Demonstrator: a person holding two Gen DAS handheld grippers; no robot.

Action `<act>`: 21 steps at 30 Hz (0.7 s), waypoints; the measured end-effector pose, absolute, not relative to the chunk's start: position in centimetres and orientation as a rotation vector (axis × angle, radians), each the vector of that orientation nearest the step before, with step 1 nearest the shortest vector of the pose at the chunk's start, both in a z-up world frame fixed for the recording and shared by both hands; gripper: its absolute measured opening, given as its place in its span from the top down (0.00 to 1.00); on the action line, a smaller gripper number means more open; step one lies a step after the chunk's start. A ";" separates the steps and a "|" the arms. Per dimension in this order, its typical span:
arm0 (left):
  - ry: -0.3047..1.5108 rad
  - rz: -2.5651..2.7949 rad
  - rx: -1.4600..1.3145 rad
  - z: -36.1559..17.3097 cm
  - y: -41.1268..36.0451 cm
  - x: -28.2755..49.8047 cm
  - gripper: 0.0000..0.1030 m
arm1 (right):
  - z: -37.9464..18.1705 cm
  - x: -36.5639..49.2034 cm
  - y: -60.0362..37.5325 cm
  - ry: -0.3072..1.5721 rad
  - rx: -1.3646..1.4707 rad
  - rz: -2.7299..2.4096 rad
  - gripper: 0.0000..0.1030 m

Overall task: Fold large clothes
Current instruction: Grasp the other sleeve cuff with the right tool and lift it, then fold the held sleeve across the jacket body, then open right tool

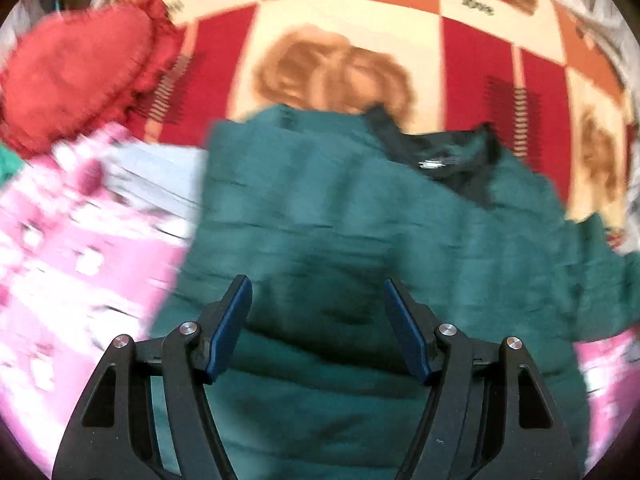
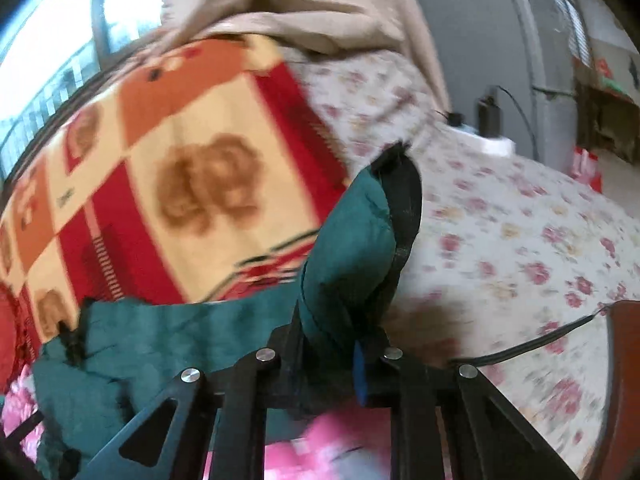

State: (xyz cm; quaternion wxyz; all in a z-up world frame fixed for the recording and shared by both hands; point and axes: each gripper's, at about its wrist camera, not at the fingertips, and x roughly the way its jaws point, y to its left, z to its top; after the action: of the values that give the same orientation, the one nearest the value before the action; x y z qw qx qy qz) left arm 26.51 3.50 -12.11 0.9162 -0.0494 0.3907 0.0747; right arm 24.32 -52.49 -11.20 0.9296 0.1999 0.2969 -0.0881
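Jacket (image 2: 352, 240) edge sits clamped in the right gripper (image 2: 340, 344) jaws, raised off the bed (image 2: 500, 220). Left gripper (image 1: 318, 328) jaws stand apart, empty, over the jacket body lying across the blanket (image 1: 344, 32) and pink cloth (image 1: 72, 248). To fold cleanly, carry the clamped edge across the body under even tension; use the left jaws to pin the fabric if it drags.

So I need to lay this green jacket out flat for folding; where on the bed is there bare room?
Freest is the floral sheet, bordered by the checked blanket, the charger and a brown strapped thing. The blanket's middle is also bare beyond the green jacket. The near left is crowded: red cushion, pink cloth.
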 end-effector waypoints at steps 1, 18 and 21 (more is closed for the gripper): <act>0.810 0.188 -0.072 -11.9 4.2 26.1 0.34 | -10.6 24.3 -50.9 0.603 0.402 -0.159 0.83; 0.978 0.327 -0.234 -15.8 17.6 21.5 0.33 | -9.5 29.9 -15.5 0.711 0.301 0.368 0.83; 0.968 0.353 -0.253 -16.2 18.8 21.6 0.33 | -10.7 31.4 -9.5 0.736 0.276 0.491 0.84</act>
State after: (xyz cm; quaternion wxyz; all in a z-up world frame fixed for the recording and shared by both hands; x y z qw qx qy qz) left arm 21.63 18.80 -16.17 0.8626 -0.1207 0.4615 0.1682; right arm 31.36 -9.50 -10.69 0.8944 0.1332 0.3551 0.2369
